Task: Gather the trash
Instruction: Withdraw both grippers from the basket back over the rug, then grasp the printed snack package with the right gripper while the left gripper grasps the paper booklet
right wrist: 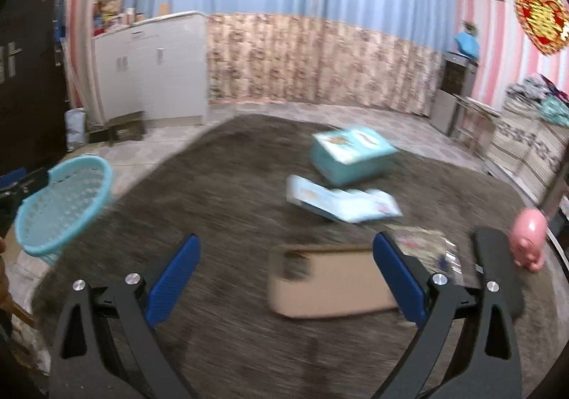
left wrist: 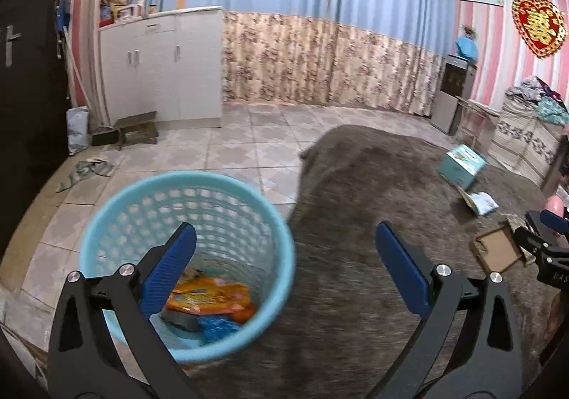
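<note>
Both wrist views: tongs wide, empty.

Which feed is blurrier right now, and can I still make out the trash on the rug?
Right wrist view: heavy motion smear; the flat cardboard piece and teal box are streaky but recognisable. Left wrist view: sharper in the room behind, with the blue basket rim and brown rug softly blurred. Both bend straight lines at the edges.

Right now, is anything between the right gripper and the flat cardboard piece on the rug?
Nothing visible. The right gripper is open and empty, and the cardboard lies flat on the rug just ahead of its fingers, with only bare rug between.
</note>
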Demonstrator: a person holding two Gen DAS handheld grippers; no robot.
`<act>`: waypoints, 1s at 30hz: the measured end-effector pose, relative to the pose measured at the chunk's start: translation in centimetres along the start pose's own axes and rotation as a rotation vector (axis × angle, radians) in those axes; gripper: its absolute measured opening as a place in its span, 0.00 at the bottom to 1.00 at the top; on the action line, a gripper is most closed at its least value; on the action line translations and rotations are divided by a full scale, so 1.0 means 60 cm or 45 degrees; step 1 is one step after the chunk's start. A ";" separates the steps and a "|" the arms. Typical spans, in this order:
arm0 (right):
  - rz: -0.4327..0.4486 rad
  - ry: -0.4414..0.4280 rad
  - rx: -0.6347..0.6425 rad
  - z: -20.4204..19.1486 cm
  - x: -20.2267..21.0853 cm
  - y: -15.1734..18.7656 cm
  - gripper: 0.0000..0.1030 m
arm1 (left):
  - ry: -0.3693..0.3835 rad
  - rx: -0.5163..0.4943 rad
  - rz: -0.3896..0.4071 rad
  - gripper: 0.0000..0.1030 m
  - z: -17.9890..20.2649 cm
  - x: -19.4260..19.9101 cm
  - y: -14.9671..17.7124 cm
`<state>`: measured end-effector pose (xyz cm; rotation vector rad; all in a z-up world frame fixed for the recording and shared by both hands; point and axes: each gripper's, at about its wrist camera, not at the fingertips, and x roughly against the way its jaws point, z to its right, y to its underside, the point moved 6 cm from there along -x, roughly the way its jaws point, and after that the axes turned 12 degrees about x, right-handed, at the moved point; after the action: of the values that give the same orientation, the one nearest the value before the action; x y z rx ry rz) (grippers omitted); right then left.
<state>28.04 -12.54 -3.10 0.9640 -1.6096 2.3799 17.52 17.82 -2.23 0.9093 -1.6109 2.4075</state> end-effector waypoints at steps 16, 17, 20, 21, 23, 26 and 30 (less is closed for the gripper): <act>-0.221 0.181 -0.296 0.287 -0.065 0.154 0.92 | 0.110 -0.176 -0.140 0.95 0.179 -0.060 0.087; -0.222 0.179 -0.300 0.295 -0.071 0.153 0.91 | 0.113 -0.190 -0.144 0.95 0.186 -0.062 0.089; -0.236 0.143 -0.300 0.308 -0.095 0.154 0.72 | 0.123 -0.235 -0.151 0.95 0.210 -0.070 0.091; -0.247 0.124 -0.304 0.309 -0.103 0.154 0.69 | 0.132 -0.246 -0.150 0.95 0.222 -0.074 0.089; -0.243 0.106 -0.297 0.301 -0.108 0.144 0.60 | 0.149 -0.253 -0.156 0.95 0.238 -0.080 0.085; -0.262 0.060 -0.269 0.291 -0.126 0.146 0.51 | 0.180 -0.263 -0.166 0.95 0.271 -0.093 0.081; -0.293 0.048 -0.244 0.279 -0.135 0.152 0.43 | 0.212 -0.293 -0.182 0.95 0.318 -0.115 0.078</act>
<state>37.95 -28.96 -10.93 0.9995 -1.5831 2.0408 29.25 0.78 -4.67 0.7364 -1.6561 2.0895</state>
